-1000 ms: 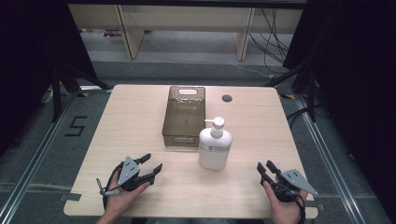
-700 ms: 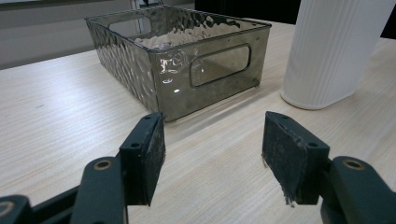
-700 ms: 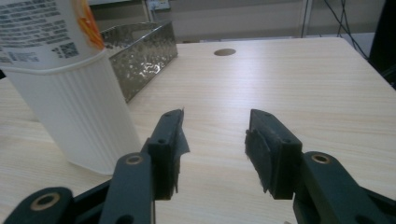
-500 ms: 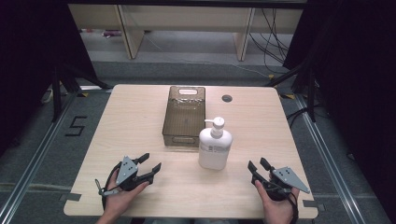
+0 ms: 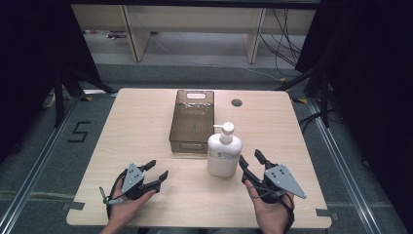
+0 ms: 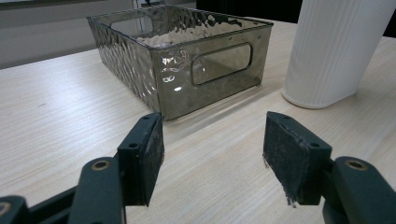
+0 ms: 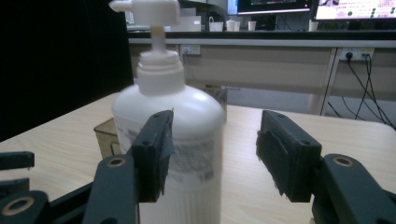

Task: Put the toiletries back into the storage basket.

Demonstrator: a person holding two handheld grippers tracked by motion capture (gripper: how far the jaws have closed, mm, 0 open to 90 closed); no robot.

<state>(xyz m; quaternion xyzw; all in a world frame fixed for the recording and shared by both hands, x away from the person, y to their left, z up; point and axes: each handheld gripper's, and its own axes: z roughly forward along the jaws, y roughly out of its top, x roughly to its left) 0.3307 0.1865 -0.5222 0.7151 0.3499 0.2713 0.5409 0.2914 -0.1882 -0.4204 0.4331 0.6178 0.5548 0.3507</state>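
Note:
A white pump bottle point(image 5: 224, 155) stands upright on the table, just in front of the right corner of a smoky clear plastic bin point(image 5: 192, 122). My right gripper point(image 5: 249, 157) is open just right of the bottle, apart from it, and its jaws have just been opening. In the right gripper view the bottle point(image 7: 187, 107) rises behind the left pad of the right gripper point(image 7: 215, 126), off the gap's centre. My left gripper point(image 5: 157, 169) is open near the front left with nothing between its jaws, which have just opened slightly. The left gripper point(image 6: 212, 140) faces the bin point(image 6: 187, 60) and the bottle point(image 6: 336, 51).
The light wooden table point(image 5: 136, 126) has a dark cable hole point(image 5: 236, 103) at its back right. The bin looks empty. Black curtains flank the table, with shelving and cables beyond its far edge.
My right gripper has moved left and up, close beside the bottle, and its jaws have spread wider. The left gripper has stayed where it was.

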